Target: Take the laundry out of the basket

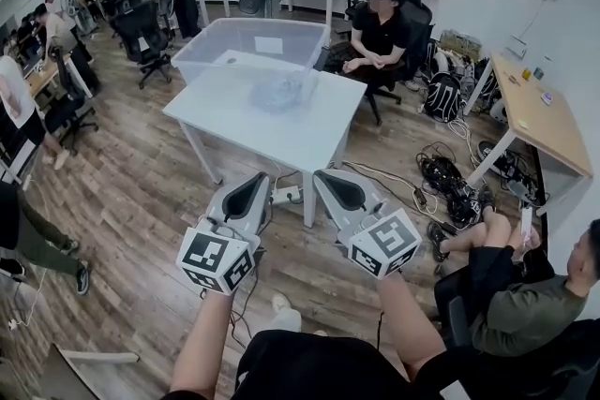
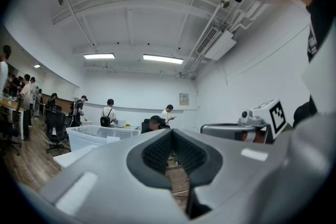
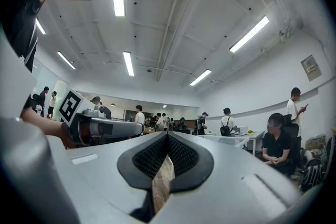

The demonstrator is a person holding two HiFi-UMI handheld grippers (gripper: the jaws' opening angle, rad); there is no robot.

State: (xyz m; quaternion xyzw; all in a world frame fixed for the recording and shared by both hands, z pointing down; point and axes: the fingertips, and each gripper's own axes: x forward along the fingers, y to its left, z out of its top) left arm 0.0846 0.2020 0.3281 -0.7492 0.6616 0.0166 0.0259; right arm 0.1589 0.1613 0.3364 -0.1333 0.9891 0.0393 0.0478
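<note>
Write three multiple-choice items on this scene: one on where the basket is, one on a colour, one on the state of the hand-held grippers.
1. Where does the clear basket stand?
A. on the floor
B. on the white table
C. on a chair

2. What colour is the top of the seated person beyond the table?
A. black
B. red
C. yellow

3. How are the left hand-held gripper and the right hand-held gripper?
A. wide open
B. shut on cloth
C. shut, nothing held

Answers:
1 B: the head view shows the basket resting on the tabletop.
2 A: the shirt is plainly black.
3 C: in each gripper view the pads meet with nothing between them.
</note>
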